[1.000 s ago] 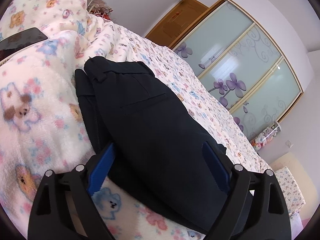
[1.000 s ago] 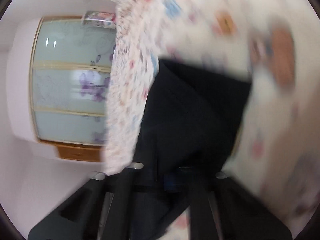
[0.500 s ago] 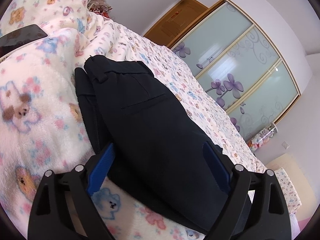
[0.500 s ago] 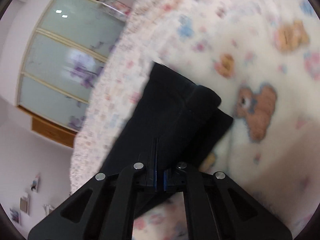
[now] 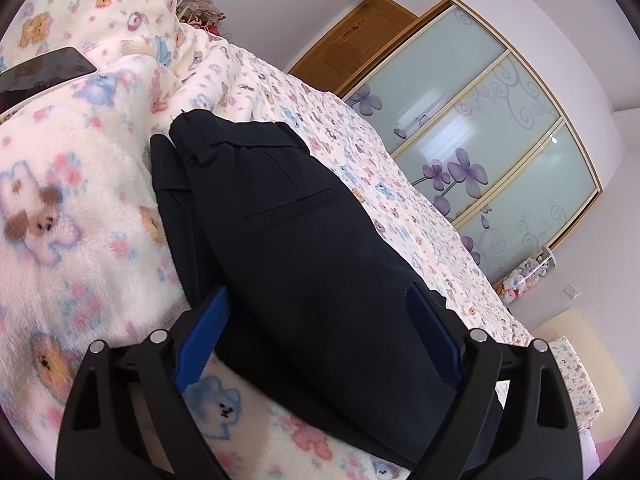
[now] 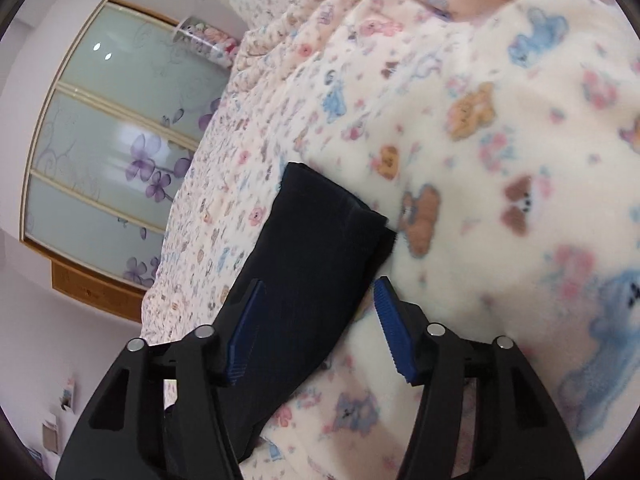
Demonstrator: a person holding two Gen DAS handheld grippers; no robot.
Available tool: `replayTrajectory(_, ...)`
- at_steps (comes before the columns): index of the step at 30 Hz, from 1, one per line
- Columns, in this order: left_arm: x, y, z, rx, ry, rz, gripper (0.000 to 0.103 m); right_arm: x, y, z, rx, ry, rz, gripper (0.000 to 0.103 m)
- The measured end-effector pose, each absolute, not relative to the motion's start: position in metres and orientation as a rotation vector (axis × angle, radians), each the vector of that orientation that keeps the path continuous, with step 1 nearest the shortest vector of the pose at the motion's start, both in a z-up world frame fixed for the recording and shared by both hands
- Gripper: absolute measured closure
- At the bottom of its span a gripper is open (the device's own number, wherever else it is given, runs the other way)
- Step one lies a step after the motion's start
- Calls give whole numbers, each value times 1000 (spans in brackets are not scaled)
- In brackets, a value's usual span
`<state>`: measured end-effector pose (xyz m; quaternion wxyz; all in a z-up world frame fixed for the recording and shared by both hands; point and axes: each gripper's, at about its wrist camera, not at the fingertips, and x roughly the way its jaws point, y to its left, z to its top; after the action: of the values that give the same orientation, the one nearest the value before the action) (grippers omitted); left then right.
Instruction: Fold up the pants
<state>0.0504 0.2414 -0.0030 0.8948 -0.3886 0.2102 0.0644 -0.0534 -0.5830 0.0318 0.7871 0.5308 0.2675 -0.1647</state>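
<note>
Lying folded on the teddy-bear fleece blanket [image 5: 60, 184], the dark pants [image 5: 304, 248] are stretching lengthwise away from the left wrist camera, with the waistband at the far end and a slit back pocket facing up. At the far left of that view, a dark phone [image 5: 44, 68] is resting on the blanket. The left gripper [image 5: 320, 332] is sitting with its jaws spread wide on either side of the near end of the pants; its blue pads [image 5: 204, 332] are standing beside the fabric rather than pinching it, so it is released. Further right, the printed bedsheet [image 5: 360, 152] is running toward a wooden door [image 5: 356, 48] and frosted wardrobe doors with purple flowers [image 5: 492, 152].

In the right wrist view, the wardrobe [image 6: 112, 148] is showing at the left, then the sheet, then the pants [image 6: 316, 264] lying as a narrow folded strip on the blanket [image 6: 500, 160]. The right gripper [image 6: 320, 324] is opening its jaws: the cloth is passing between them, close against the left-hand pad, while the right-hand pad [image 6: 394, 332] is standing clear of it.
</note>
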Motion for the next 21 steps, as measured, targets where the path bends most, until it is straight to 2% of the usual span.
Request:
replayTrajectory(4,50,241,-3,-806,435,133,14,-43,-584,21,1157,620,-376,52)
replayTrajectory(9,45,244,0,-816,408,131,14,-35,-591,9,1170,611,-410,53)
replayTrajectory(14,21,257,8,-881,283,124,11,-31,-594,3,1145,569,-401,57)
replayTrajectory(18,6,271,13,-916,195,89,8,-37,-594,-3,1152,546,-414,81)
replayTrajectory(21,10,272,15,-919,202,30,8,-43,-596,-6,1198,508,-394,86)
